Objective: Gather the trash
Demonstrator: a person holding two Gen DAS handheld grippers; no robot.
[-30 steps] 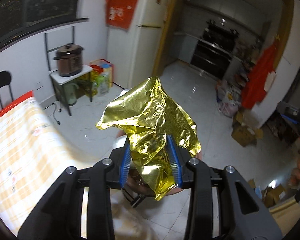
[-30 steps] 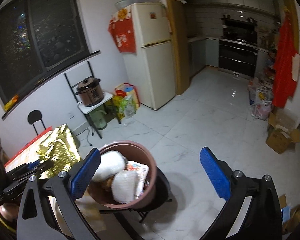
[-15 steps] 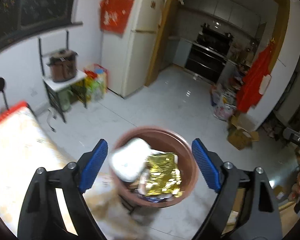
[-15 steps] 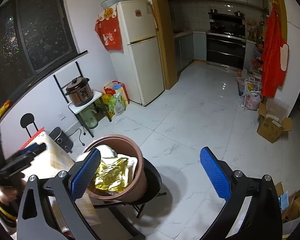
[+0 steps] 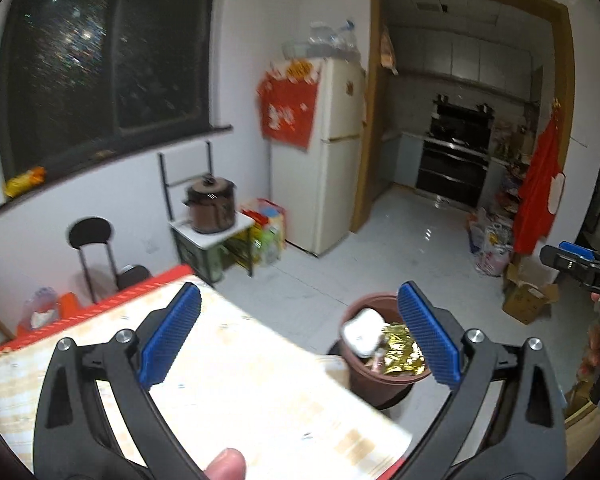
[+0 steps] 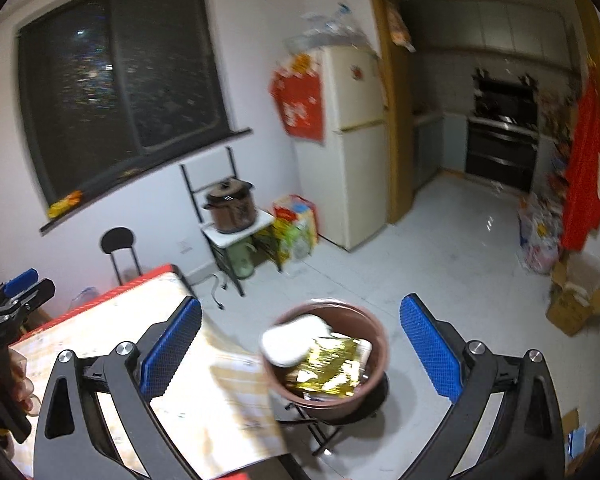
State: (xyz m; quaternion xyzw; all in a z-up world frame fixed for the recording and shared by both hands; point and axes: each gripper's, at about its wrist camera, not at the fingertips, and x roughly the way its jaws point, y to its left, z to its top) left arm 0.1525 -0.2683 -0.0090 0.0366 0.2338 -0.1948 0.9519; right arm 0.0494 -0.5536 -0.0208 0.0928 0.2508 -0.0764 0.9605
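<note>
A brown trash bin (image 5: 380, 388) (image 6: 374, 376) stands on a black folding stand beside the table. Inside lie the crumpled gold foil wrapper (image 5: 402, 354) (image 6: 328, 370) and a white wad of trash (image 5: 362, 332) (image 6: 294, 338). My left gripper (image 5: 298, 336) hovers above the table corner, up and to the left of the bin, its jaws opening wide with nothing between them. My right gripper (image 6: 300, 348) hangs open and empty above the bin. The left gripper also shows at the left edge of the right wrist view (image 6: 18, 292).
A table with a yellow checked cloth and red edge (image 5: 240, 400) (image 6: 100, 344) fills the lower left. Behind stand a black stool (image 5: 90, 240), a rack with a brown cooker (image 5: 212, 206), a fridge (image 5: 332, 156) and cardboard boxes (image 5: 528, 300) on the tiled floor.
My left gripper opened and dropped the gold wrapper into the bin, then rose and pulled back over the table. My right gripper also rose and drew back, staying open.
</note>
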